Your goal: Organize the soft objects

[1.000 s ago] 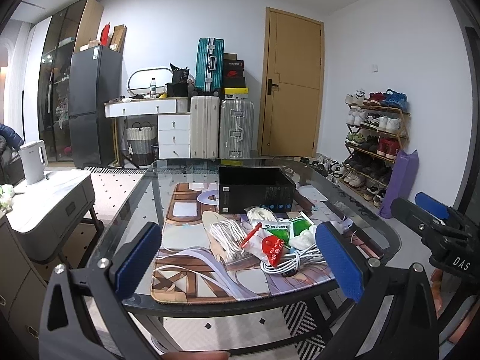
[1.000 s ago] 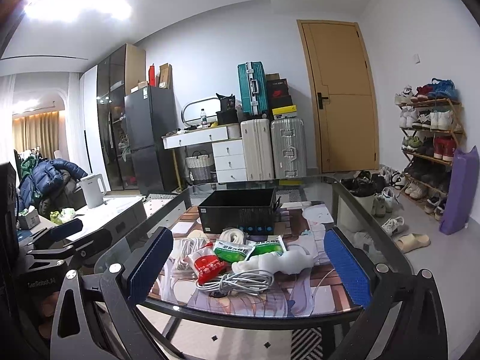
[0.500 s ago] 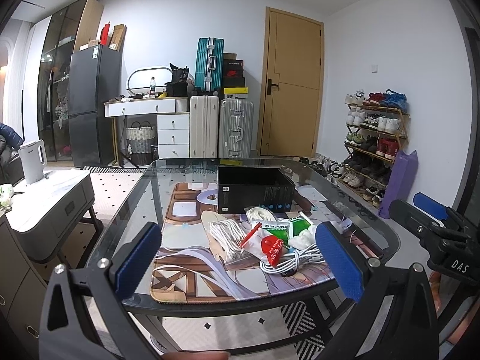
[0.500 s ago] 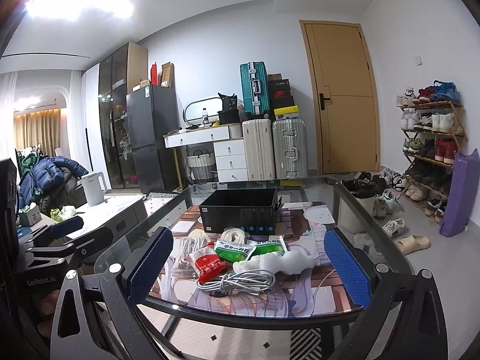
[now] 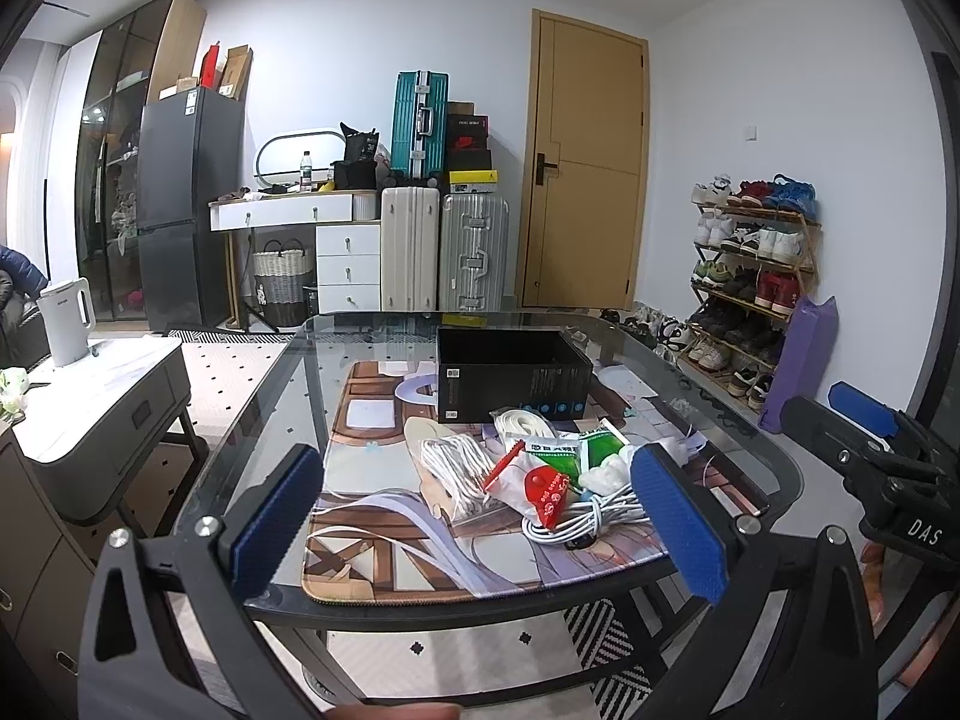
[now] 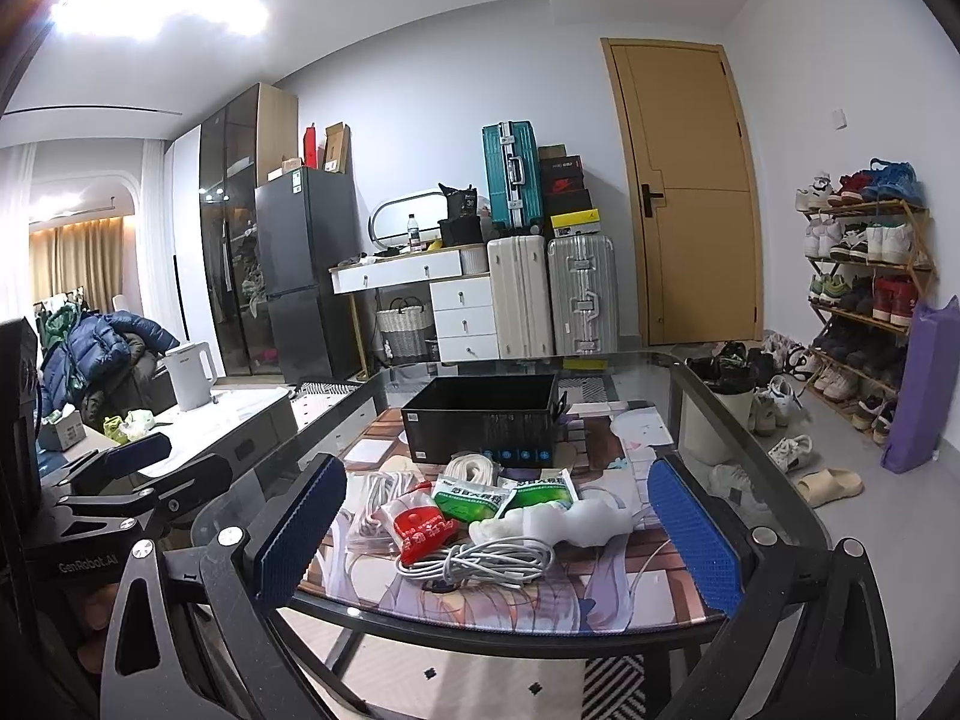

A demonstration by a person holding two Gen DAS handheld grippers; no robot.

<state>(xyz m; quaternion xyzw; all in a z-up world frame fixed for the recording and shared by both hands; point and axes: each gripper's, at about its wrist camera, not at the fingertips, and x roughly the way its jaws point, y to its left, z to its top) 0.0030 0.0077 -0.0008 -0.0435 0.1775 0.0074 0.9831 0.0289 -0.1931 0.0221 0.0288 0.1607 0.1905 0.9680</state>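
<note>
The left gripper (image 5: 480,516) is hovering short of the near edge of the glass table (image 5: 252,420) with its jaws spread wide, holding nothing and touching nothing; the right gripper (image 6: 492,531) is doing the same just beside it, equally wide and empty. The soft things are lying in a heap on the printed mat (image 5: 372,516), straight ahead of both and a little below: a coiled white cable (image 6: 480,561) nearest the table's near edge, its long axis running left to right; a red pouch (image 6: 417,525) and two green packets (image 6: 501,495) behind it; a white padded bundle (image 6: 564,522) to the right; a white cord bundle (image 5: 453,468) to the left. The black box (image 6: 486,420) is standing open behind the heap, close against it. Judging by the views, the cable is sitting nearer the right gripper's centre line, so that hand is probably the better placed for a first reach; the cord bundle is lying more towards the left one.
</note>
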